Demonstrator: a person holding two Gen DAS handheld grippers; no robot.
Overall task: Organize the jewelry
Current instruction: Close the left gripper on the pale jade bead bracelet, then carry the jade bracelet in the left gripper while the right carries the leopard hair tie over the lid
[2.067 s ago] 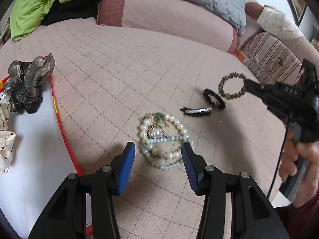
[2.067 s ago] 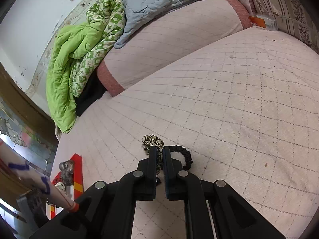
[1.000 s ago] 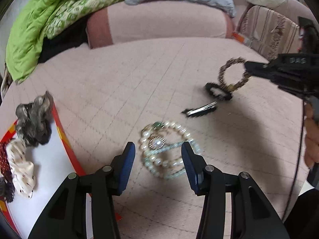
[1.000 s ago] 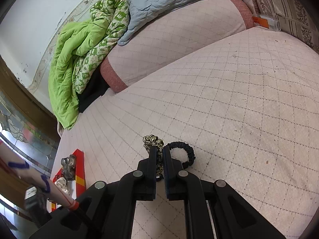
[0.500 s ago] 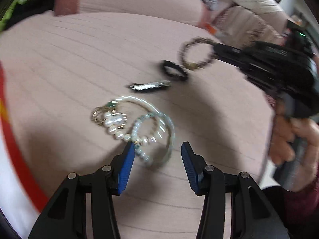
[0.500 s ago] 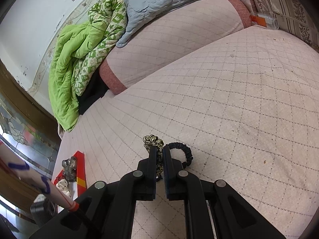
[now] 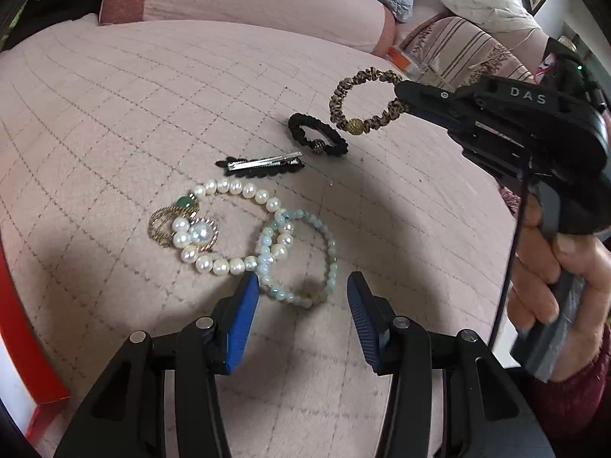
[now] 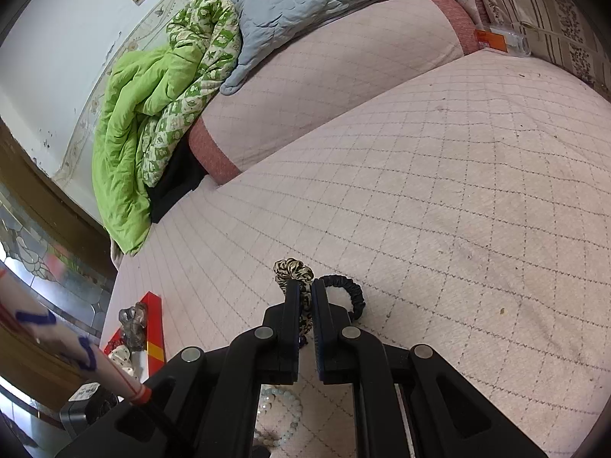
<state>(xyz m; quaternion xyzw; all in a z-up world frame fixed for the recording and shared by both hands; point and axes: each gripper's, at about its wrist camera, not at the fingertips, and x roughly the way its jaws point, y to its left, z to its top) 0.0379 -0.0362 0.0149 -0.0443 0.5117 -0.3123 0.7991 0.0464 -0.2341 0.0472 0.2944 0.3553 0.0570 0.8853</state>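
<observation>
My left gripper (image 7: 301,305) is open, low over the bed, its jaws on either side of a pale green bead bracelet (image 7: 301,255). A pearl necklace (image 7: 229,225) with a gold brooch (image 7: 179,225) overlaps it to the left. Beyond lie a black hair clip (image 7: 261,164) and a black hair tie (image 7: 317,139). My right gripper (image 8: 305,294) is shut on a leopard-print scrunchie (image 8: 292,271), held above the bed; it also shows in the left wrist view (image 7: 366,101). The black hair tie (image 8: 349,294) shows just right of the right gripper's fingers.
A red-edged tray (image 8: 152,328) holding hair scrunchies sits at the left; its red rim (image 7: 19,328) shows in the left wrist view. A green quilt (image 8: 145,114) and grey blanket (image 8: 305,0) lie on the pink bolster at the back.
My left gripper has swung right, away from the tray, and closed in on the bead bracelet. My right gripper has held the scrunchie almost still.
</observation>
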